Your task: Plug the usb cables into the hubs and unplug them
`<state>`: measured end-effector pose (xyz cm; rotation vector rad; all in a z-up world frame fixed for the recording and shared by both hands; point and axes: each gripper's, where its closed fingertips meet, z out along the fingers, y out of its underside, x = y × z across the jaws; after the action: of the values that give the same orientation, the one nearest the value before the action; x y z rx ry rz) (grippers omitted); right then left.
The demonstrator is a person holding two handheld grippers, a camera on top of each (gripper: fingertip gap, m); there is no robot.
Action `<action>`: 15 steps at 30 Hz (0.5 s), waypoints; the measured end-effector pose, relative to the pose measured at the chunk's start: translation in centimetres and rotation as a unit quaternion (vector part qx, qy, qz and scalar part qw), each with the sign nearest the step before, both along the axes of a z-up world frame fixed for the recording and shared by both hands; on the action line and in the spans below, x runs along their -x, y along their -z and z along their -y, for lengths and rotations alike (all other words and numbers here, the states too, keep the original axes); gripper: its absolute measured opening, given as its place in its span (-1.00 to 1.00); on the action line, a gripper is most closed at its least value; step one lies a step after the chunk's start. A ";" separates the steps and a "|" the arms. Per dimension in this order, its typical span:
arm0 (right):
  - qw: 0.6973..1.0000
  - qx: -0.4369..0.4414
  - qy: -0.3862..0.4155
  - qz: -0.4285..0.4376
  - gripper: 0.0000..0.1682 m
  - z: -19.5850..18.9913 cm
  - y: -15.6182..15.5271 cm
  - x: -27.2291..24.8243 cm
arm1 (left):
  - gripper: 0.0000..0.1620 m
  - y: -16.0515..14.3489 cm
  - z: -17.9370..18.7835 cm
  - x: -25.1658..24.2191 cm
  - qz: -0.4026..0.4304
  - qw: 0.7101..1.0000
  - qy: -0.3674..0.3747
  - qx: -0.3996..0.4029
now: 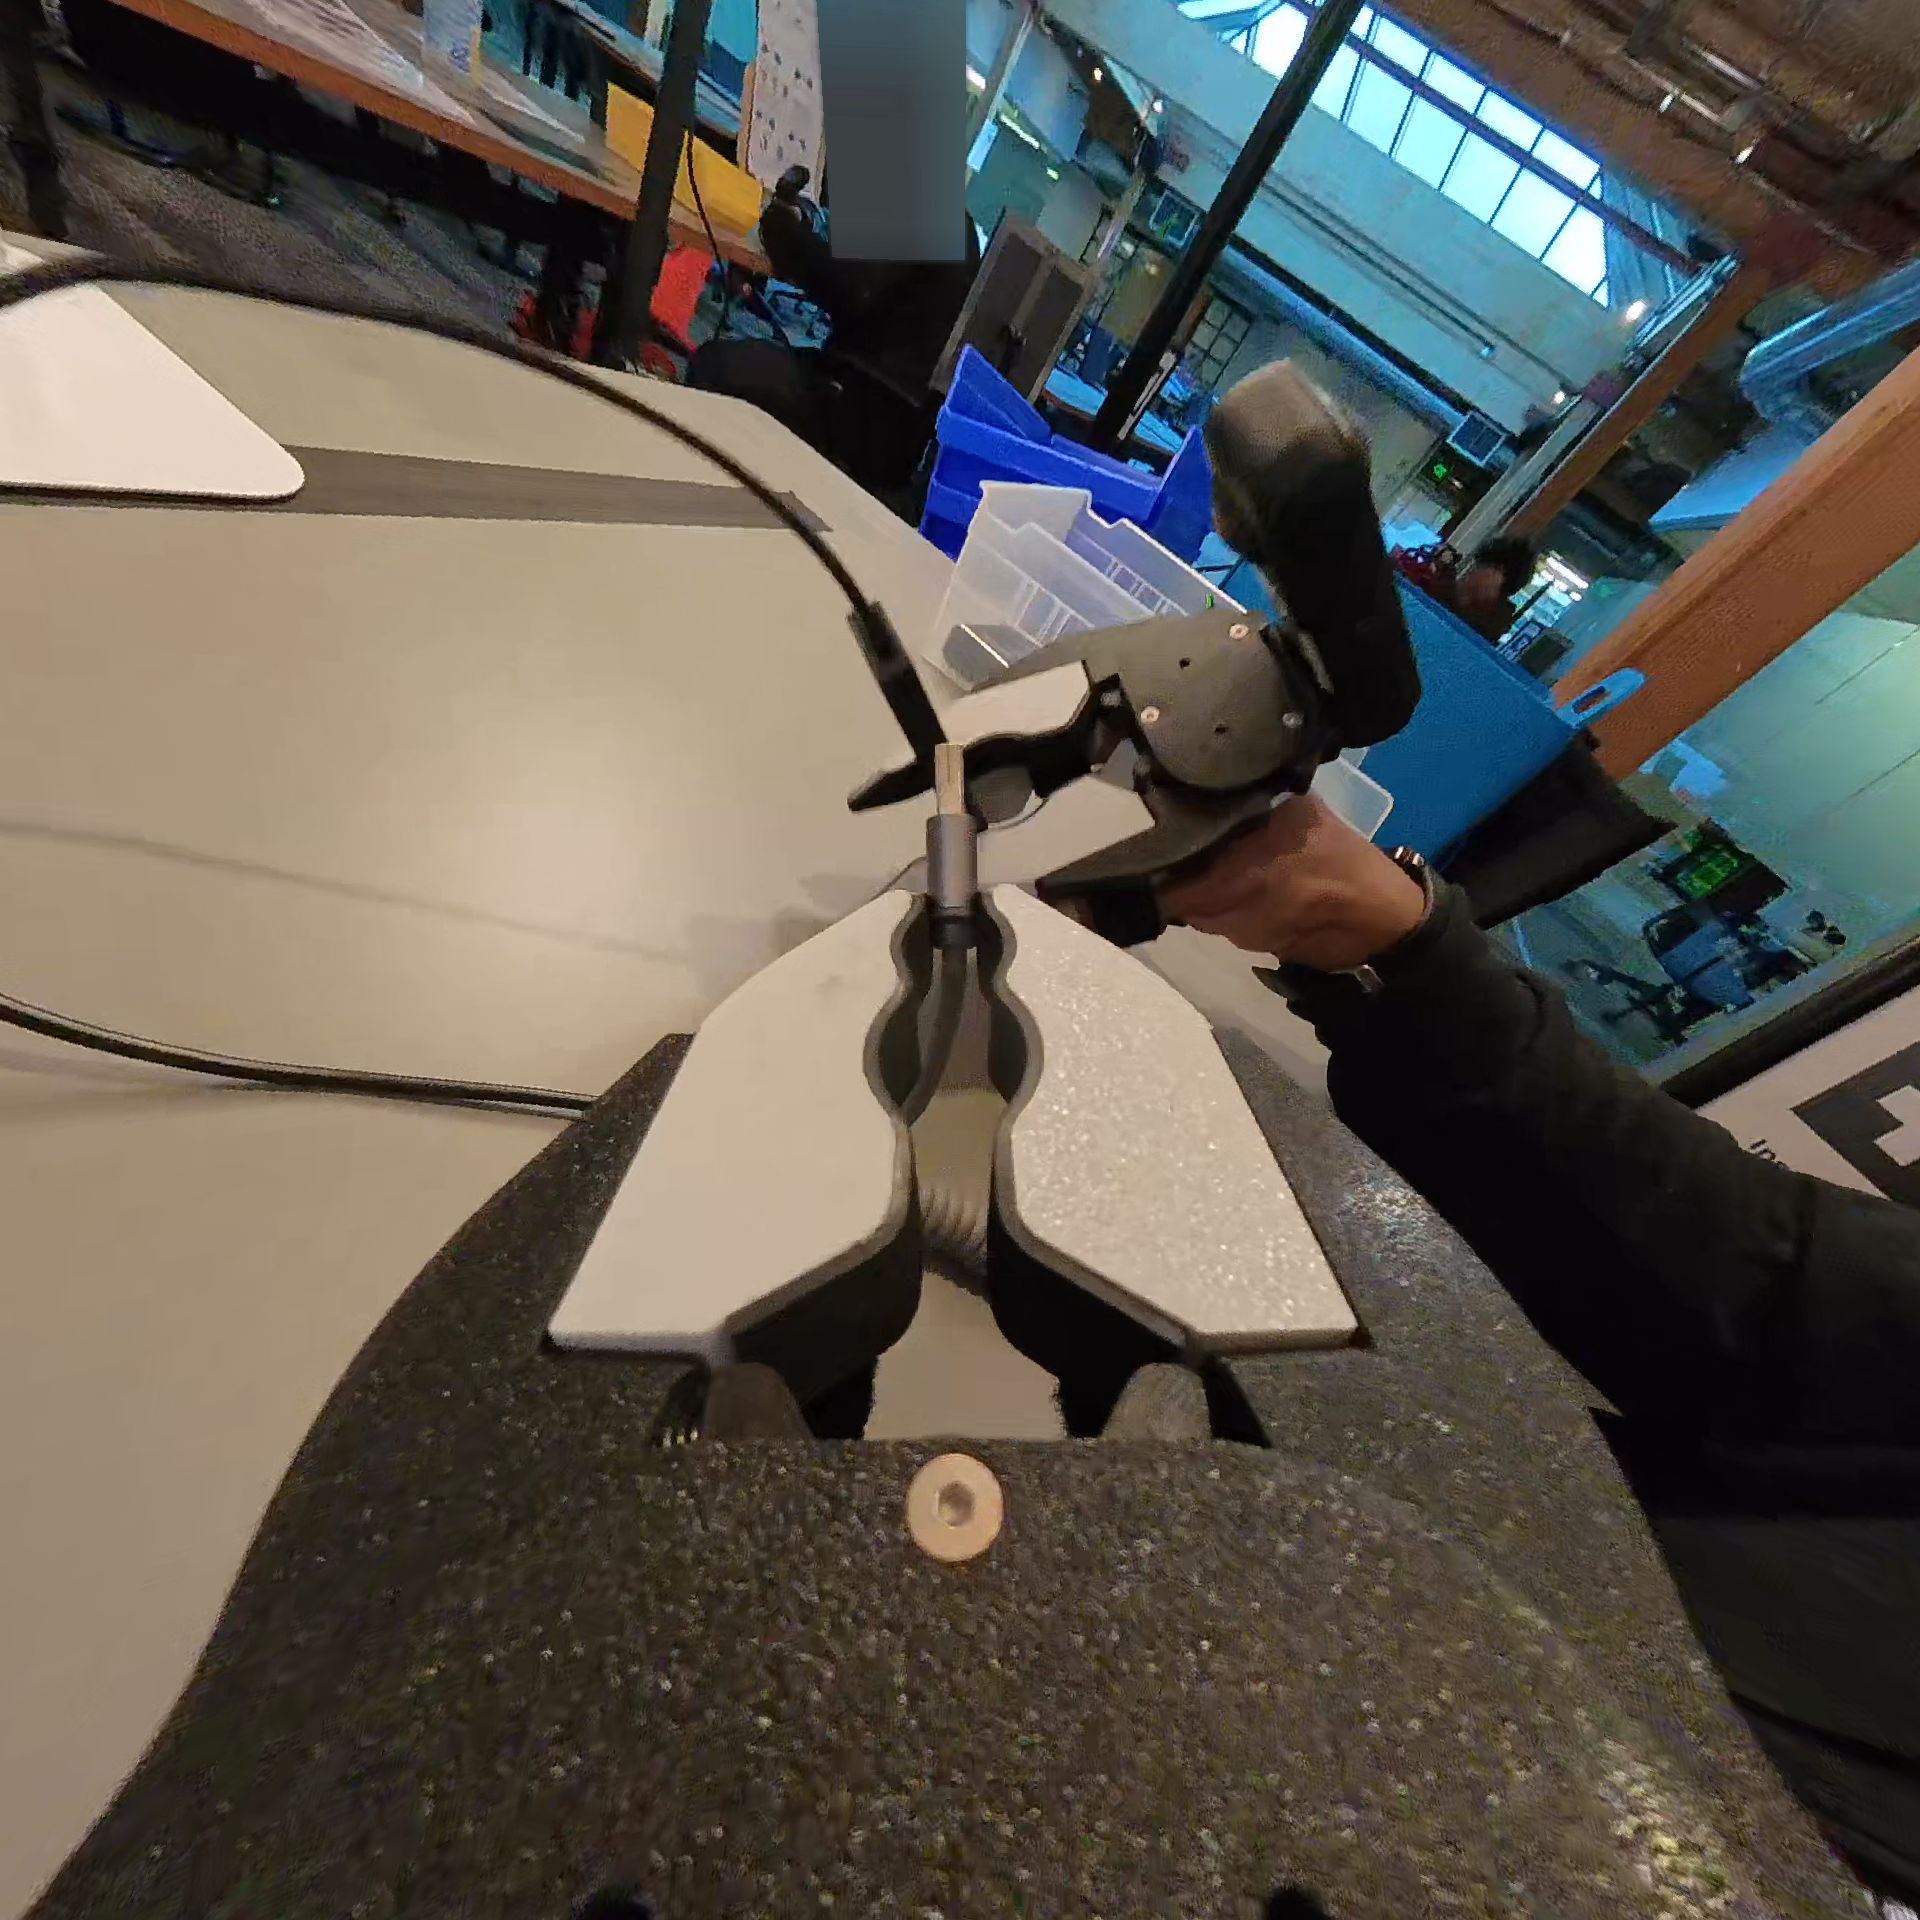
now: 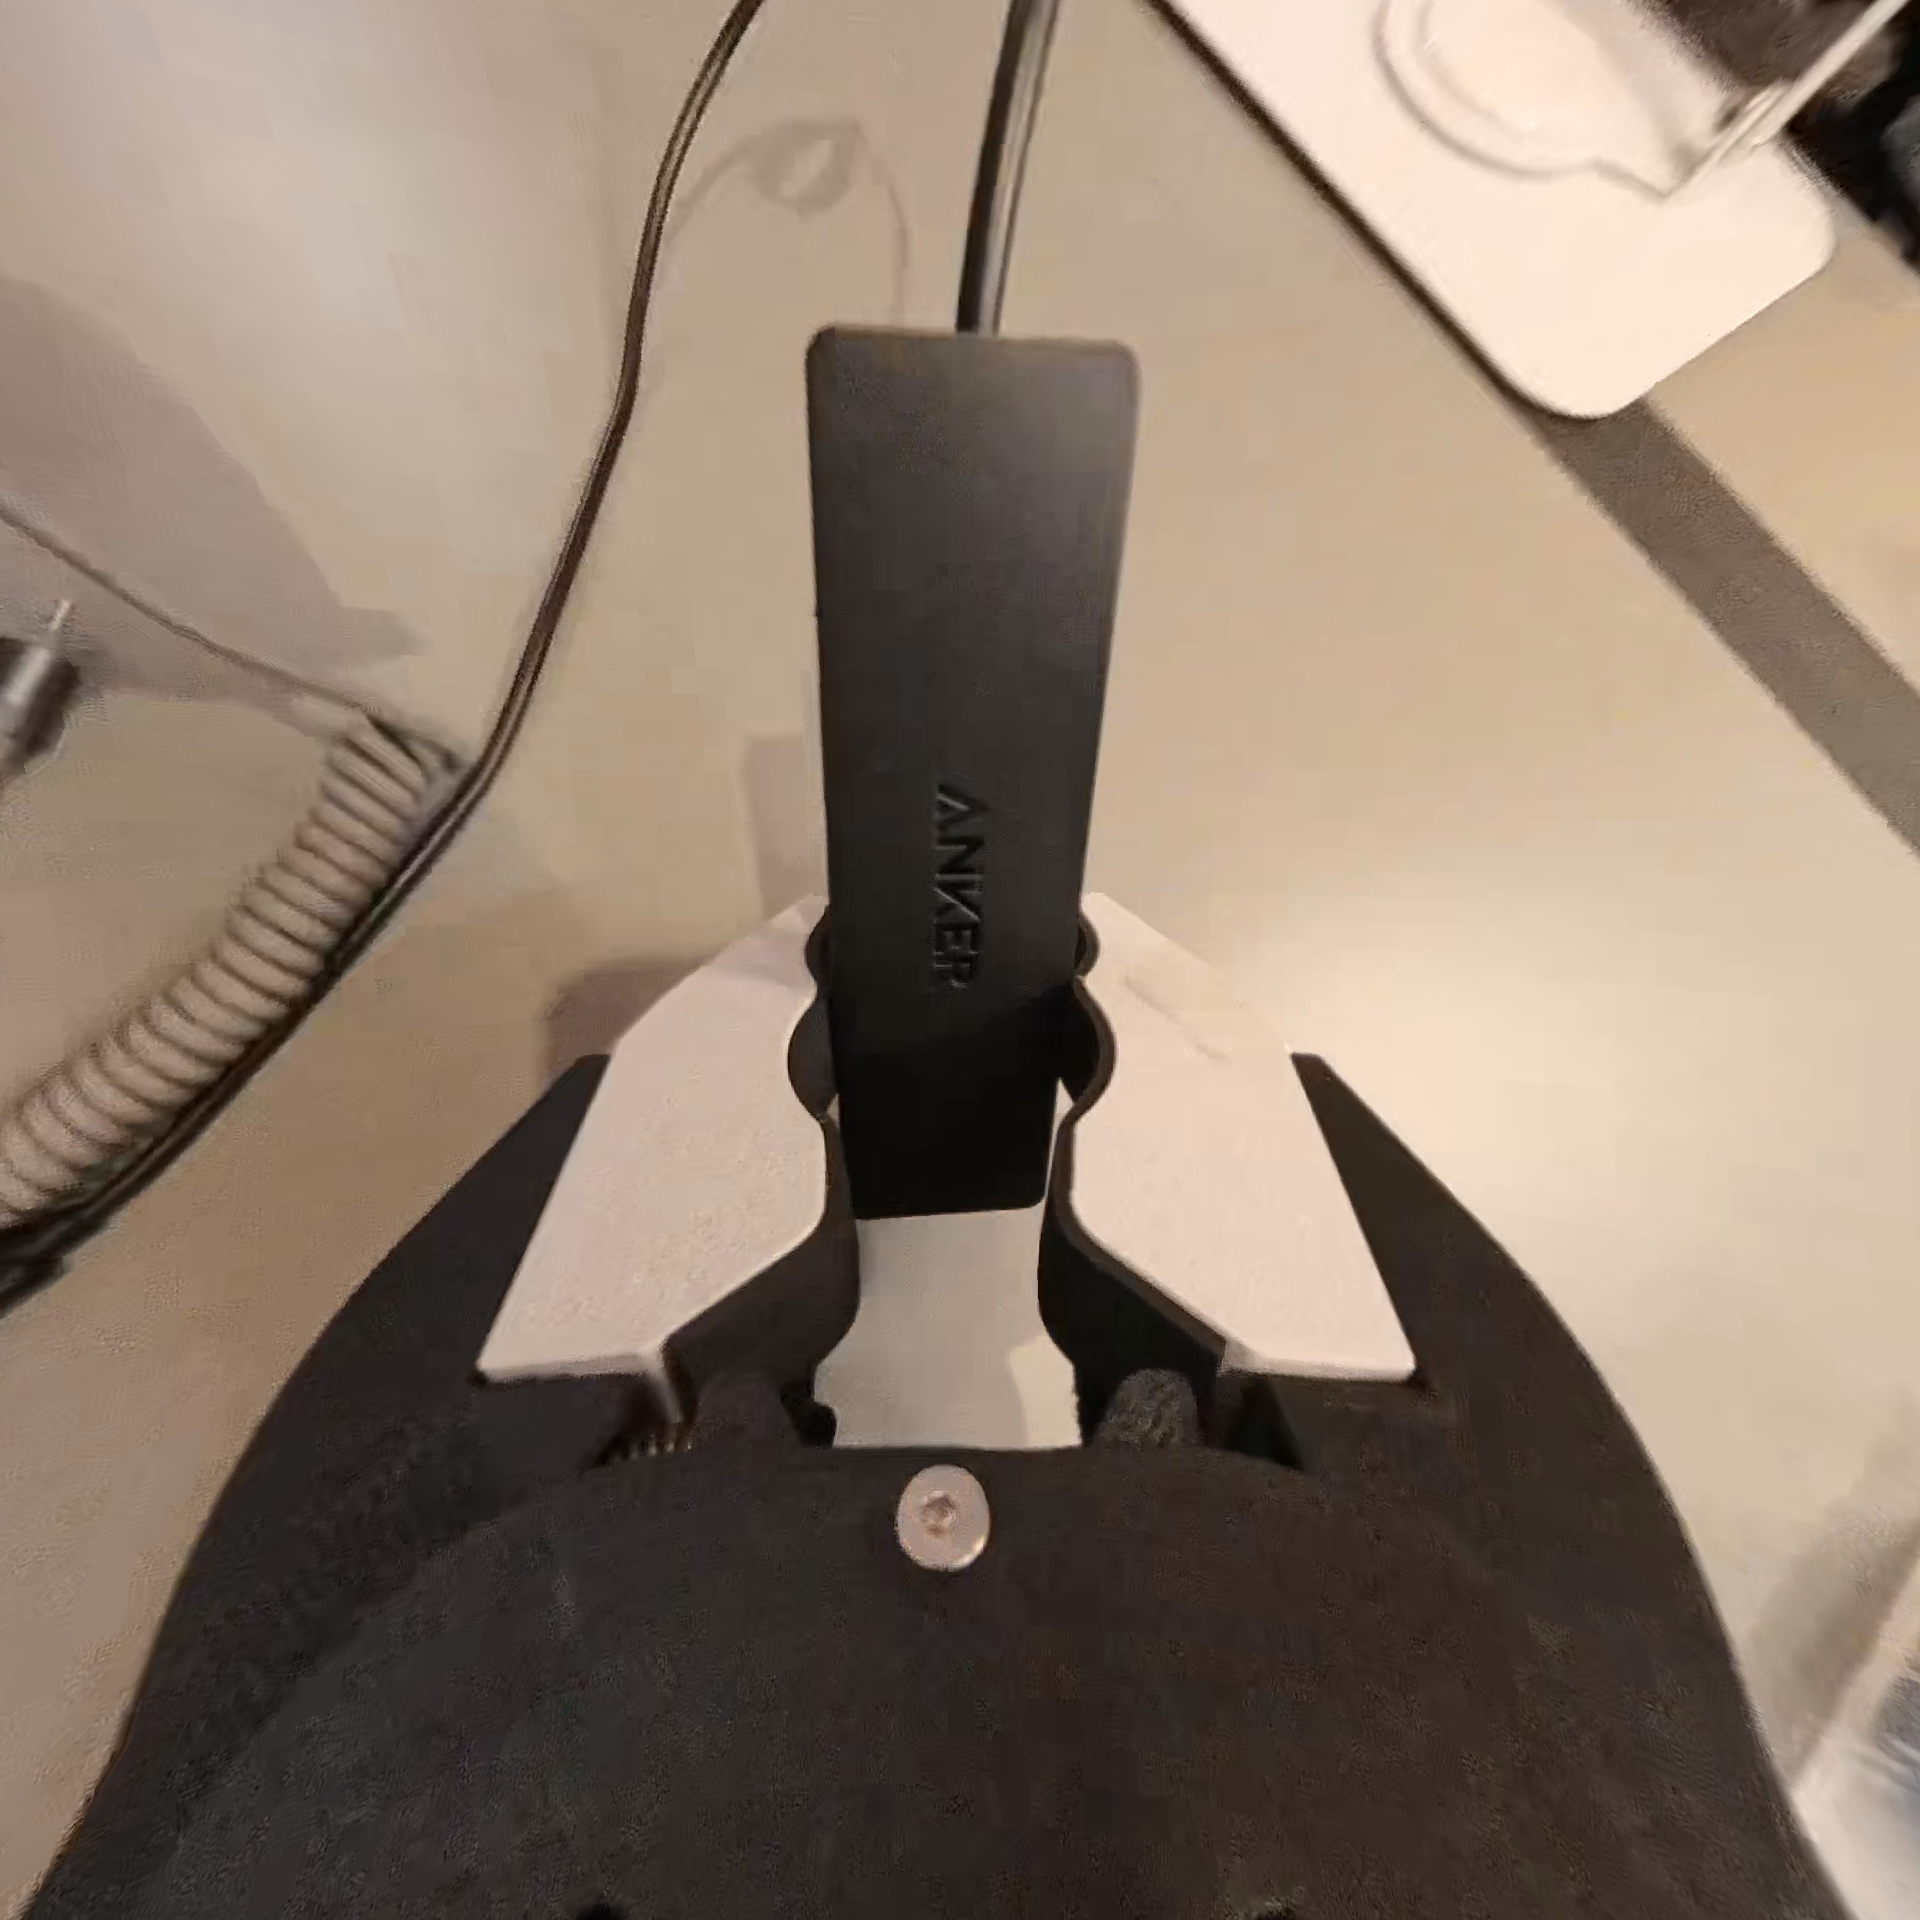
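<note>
Step in hand, by judgement: the plug is out of the hub and is being lined up with it, either just before insertion or just after removal; the pictures do not settle which.

The left gripper [image 1: 951, 914] is closed on the USB cable [image 1: 948, 1023], clamping it just behind the plug [image 1: 951, 821]. The plug has a grey cylindrical metal shell and a flat bright tongue pointing away from the camera, toward the right gripper [image 1: 935, 774] just beyond it. Whether the tongue touches the hub there cannot be told.

The right gripper [image 2: 951, 1039] is closed on the hub [image 2: 971, 748], holding its near end between the scalloped fingers [image 2: 717, 1122]. The hub is a slim, matt black bar with rounded corners; its own black lead [image 2: 997, 156] leaves the far end. It is held above the table [image 2: 1403, 883].

The next move, if insertion, calls for squaring the flat tongue to a port and a straight push, with the hub braced against it.

Other items: smooth pale-grey tabletop; a beige coiled cord [image 2: 218, 997] at the left; a white rounded pad [image 2: 1558, 208] at the far right; blue bins [image 1: 1049, 447] and a clear bin [image 1: 1049, 582] beyond the table's edge.
</note>
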<state>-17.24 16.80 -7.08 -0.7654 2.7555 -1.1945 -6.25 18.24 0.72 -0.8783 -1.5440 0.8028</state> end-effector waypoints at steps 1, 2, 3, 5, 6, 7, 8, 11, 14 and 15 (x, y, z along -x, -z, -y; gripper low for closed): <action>1.000 -0.028 -0.006 -0.003 -0.55 -0.4 1.0 -0.4 | -0.91 -0.3 0.3 -0.4 -0.009 1.000 -0.004 0.000; 0.999 -0.050 -0.005 -0.009 -0.54 -0.7 2.0 -0.4 | -0.91 -0.6 0.5 -0.6 -0.017 1.000 -0.006 0.000; 0.998 -0.065 0.000 -0.014 -0.54 -0.9 2.7 -0.3 | -0.91 -1.0 0.6 -0.9 -0.026 1.000 -0.006 -0.001; 0.997 -0.074 0.004 0.008 -0.54 -1.0 3.0 -0.6 | -0.91 -1.5 0.7 -1.1 -0.044 0.999 -0.003 -0.007; 0.997 -0.078 0.006 0.011 -0.54 -1.0 3.1 -0.6 | -0.91 -1.5 0.7 -1.2 -0.048 0.999 -0.002 -0.010; 0.997 -0.077 0.007 0.008 -0.53 -1.0 3.2 -0.5 | -0.91 -1.5 0.8 -1.2 -0.048 0.999 -0.002 -0.011; 0.997 -0.077 0.006 0.004 -0.52 -1.1 3.1 -0.4 | -0.91 -1.4 0.8 -1.2 -0.046 0.999 -0.003 -0.010; 0.997 -0.072 0.007 -0.004 -0.34 -1.5 2.5 -0.1 | -0.91 -1.6 0.7 -1.3 -0.046 0.999 -0.004 -0.004; 0.999 -0.037 0.001 0.019 -0.28 -1.9 -0.2 -0.6 | -0.91 -2.4 0.6 -1.3 -0.062 0.998 0.000 0.006; 0.999 -0.020 -0.019 0.047 -0.28 -2.2 -1.5 -1.9 | -0.91 -2.7 0.4 -1.3 -0.069 0.998 0.002 0.010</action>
<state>-15.33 18.97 -5.62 -0.7329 2.6685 -1.1346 -4.98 17.81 3.42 -0.8233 -1.4141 0.8603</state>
